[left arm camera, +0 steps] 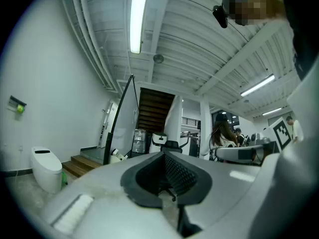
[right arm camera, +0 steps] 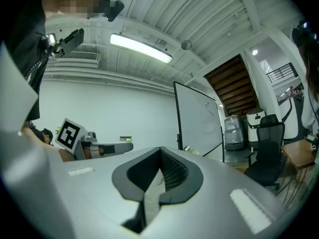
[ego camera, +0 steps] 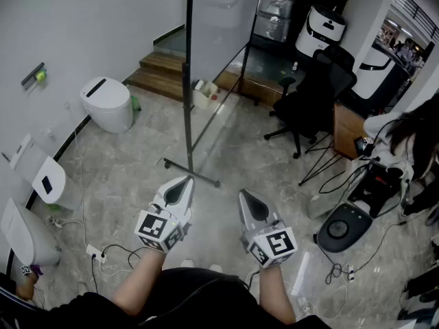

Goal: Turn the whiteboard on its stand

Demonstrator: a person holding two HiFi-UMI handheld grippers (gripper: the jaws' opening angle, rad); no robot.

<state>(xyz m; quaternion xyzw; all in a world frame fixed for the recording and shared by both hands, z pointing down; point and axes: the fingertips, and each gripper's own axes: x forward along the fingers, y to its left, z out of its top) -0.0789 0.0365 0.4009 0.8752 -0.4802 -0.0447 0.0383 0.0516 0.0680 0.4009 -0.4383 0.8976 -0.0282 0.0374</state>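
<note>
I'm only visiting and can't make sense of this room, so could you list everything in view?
white whiteboard on a black metal stand: one, white and black, straight ahead on the floor
white toilet: one, white, by the left wall
white bathroom fixtures: two, white, nearer along the left wall
wooden steps: one set, brown, behind the whiteboard at left
black office chair: one, black, right of the whiteboard
round black device: one, black, floor at right
white power strip: one, white, floor at lower left
seated person: one, right edge
left gripper: one, grey, shut, empty
right gripper: one, grey, shut, empty
</note>
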